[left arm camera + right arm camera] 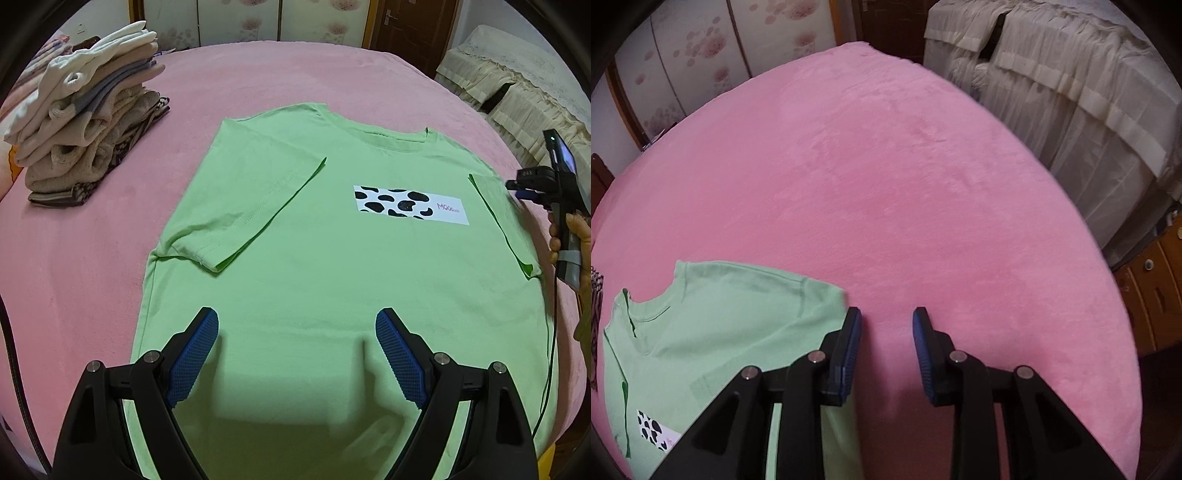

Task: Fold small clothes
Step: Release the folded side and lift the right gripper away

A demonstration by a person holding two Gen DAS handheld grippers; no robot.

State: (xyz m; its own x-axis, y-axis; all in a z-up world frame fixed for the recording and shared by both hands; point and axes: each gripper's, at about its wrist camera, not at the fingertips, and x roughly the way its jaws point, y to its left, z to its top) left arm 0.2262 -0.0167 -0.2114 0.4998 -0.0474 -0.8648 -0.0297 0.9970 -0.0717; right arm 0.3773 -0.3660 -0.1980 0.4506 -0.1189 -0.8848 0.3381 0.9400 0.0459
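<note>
On the pink bed point(92, 280), one green T-shirt point(332, 277) lies flat, front up, both sleeves folded in over the chest — likely readied for the next fold. To the far left sits one stack of folded clothes point(85, 122), probably the finished pile. Two grippers: the left gripper point(297, 332) hovers over the hem, jaws wide apart, empty; the right gripper point(886, 325) sits beside the shirt's edge, jaws narrowly apart, gripping nothing.

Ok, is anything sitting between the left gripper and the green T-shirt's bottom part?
Nothing visible. The left gripper hangs open directly over the bare lower part of the green T-shirt. The stack of folded clothes sits off to the side on the pink blanket.
</note>
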